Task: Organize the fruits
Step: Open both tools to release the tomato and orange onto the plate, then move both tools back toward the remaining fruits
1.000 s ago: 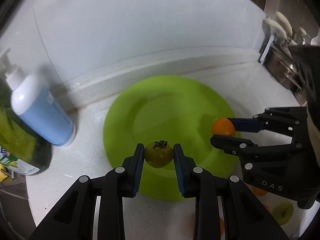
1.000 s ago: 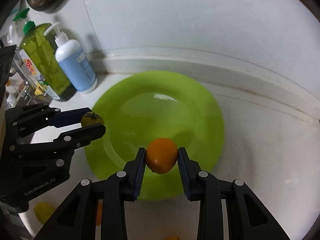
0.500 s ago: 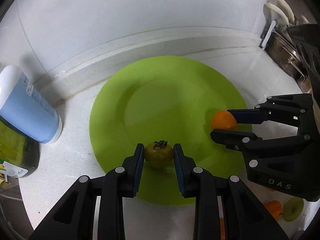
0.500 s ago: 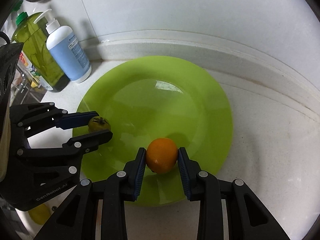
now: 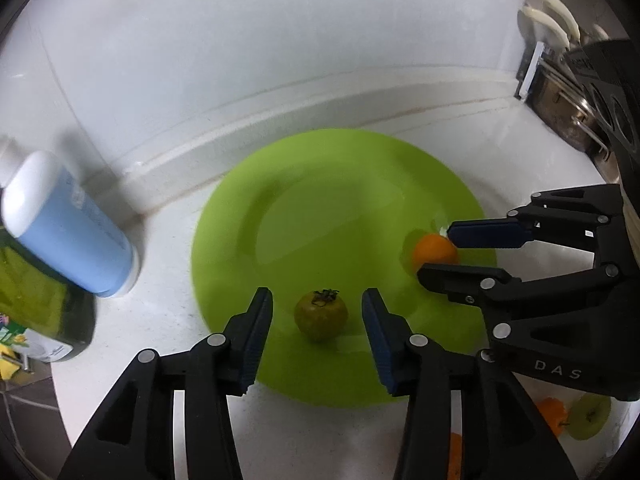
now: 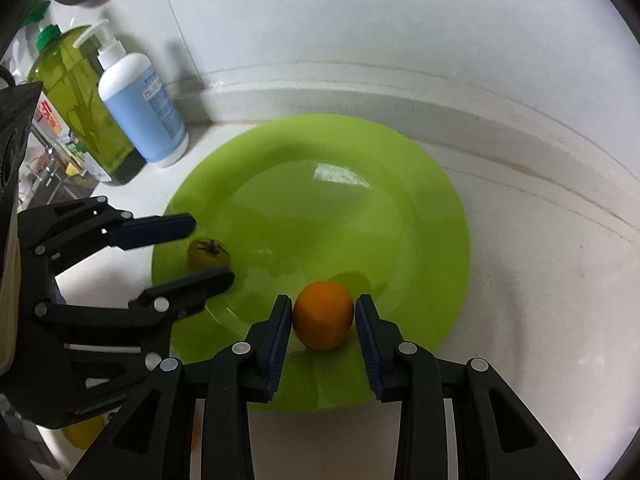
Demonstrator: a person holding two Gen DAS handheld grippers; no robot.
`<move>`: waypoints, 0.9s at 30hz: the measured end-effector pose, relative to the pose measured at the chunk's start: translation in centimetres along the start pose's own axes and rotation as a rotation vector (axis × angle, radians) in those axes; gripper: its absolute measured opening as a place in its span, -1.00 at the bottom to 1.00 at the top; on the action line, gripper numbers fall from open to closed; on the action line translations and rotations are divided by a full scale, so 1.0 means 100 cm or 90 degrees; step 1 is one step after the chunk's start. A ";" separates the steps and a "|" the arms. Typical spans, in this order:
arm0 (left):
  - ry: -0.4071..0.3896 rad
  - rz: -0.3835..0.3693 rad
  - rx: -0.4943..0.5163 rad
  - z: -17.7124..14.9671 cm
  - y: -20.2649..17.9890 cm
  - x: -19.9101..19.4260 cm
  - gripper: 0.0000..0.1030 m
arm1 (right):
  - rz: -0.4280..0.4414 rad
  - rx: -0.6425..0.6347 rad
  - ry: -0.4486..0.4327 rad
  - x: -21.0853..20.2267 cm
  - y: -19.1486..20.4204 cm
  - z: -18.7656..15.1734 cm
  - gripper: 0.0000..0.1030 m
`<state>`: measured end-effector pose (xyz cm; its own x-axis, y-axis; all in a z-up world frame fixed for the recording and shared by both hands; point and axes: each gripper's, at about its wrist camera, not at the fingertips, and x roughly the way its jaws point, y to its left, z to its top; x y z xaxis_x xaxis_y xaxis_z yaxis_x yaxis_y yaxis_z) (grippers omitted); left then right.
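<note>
A green tomato with a dark stalk rests on the near rim of the lime-green plate. My left gripper straddles it with its jaws opening, and both pads stand clear of the fruit. In the right wrist view the same tomato lies between the left gripper's spread fingers. An orange sits on the plate inside my right gripper. Its jaws are starting to open, with the pads still against the orange's sides. The left wrist view shows the right gripper around the orange.
A blue pump bottle and a green bottle stand by the wall left of the plate. Loose fruits lie on the white counter: an orange one and a pale green one. A utensil rack stands at the far right.
The left jaws have spread apart and let go of the green tomato, which now lies on the plate. The right gripper still brackets the orange, with its pads barely wider.
</note>
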<state>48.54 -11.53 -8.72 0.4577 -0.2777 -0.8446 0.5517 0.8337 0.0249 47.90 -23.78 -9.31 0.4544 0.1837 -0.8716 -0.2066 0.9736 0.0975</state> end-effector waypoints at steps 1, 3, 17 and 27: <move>-0.006 -0.002 -0.004 0.000 0.000 -0.005 -0.11 | -0.004 0.002 -0.008 -0.005 0.000 -0.001 -0.28; -0.020 0.005 -0.015 -0.001 0.001 -0.017 -0.11 | -0.008 0.004 -0.022 -0.014 0.002 -0.002 -0.28; -0.158 0.040 -0.064 -0.040 0.000 -0.140 0.25 | -0.047 0.019 -0.191 -0.128 0.043 -0.045 0.04; -0.210 0.068 -0.089 -0.093 -0.010 -0.201 0.43 | -0.058 0.029 -0.262 -0.182 0.081 -0.090 0.29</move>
<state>32.28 -2.36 3.29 0.7205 -0.3059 -0.6223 0.3989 0.9169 0.0113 30.13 -20.44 2.98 0.7788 0.1256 -0.6146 -0.1142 0.9918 0.0579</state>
